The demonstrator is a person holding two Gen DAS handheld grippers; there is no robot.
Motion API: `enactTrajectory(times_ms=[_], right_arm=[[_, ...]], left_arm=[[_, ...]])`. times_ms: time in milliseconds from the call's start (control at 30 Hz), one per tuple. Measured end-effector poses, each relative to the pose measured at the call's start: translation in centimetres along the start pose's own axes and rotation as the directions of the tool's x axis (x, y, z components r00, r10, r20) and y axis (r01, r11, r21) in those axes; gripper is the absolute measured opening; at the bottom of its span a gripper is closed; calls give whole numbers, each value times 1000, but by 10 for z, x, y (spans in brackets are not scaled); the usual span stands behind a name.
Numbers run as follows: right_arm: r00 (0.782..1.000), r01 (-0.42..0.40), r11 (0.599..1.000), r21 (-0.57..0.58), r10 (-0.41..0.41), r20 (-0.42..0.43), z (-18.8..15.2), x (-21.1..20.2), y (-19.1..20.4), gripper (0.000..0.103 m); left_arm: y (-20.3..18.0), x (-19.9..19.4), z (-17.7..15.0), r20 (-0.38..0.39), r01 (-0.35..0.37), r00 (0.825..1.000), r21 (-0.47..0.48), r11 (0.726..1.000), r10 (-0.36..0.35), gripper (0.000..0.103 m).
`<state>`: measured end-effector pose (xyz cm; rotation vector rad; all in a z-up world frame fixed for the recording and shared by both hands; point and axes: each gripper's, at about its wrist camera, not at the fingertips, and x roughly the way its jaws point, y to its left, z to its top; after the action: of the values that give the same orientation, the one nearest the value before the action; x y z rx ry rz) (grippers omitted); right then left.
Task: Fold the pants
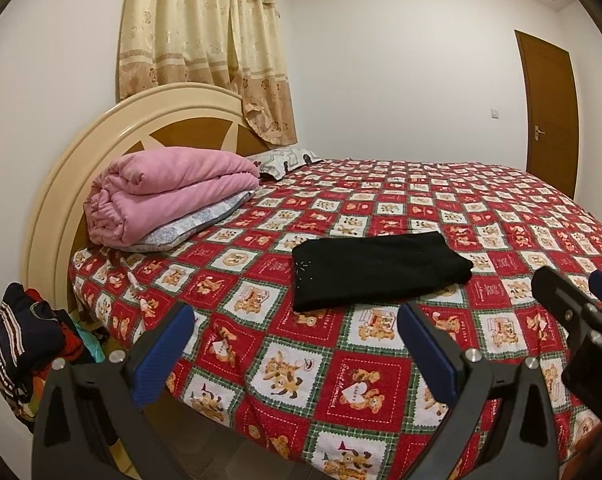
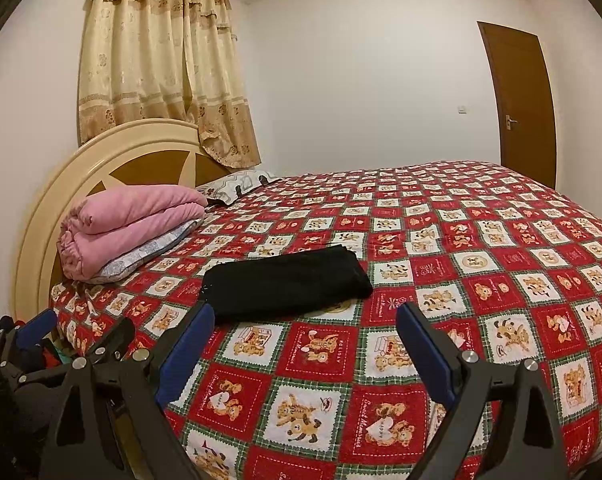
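The black pants lie folded into a flat rectangle on the bed with the red teddy-bear sheet. They also show in the right wrist view. My left gripper is open and empty, held above the near edge of the bed, short of the pants. My right gripper is open and empty, also short of the pants. The right gripper shows at the right edge of the left wrist view. The left gripper shows at the lower left of the right wrist view.
A folded pink blanket lies on a pillow by the cream headboard. A second pillow lies further back. A pile of clothes sits beside the bed at left. A brown door is at the far right.
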<state>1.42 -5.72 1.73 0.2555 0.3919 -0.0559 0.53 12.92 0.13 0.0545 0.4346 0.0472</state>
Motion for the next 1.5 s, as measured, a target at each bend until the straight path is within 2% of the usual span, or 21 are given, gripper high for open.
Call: enactTrajectory(times_ms=[1500], right_arm=[[1000, 11, 999, 35, -11, 10, -1, -4, 4, 93]], left_arm=[[3, -3, 5, 17, -12, 1000, 8, 1000, 12, 103]])
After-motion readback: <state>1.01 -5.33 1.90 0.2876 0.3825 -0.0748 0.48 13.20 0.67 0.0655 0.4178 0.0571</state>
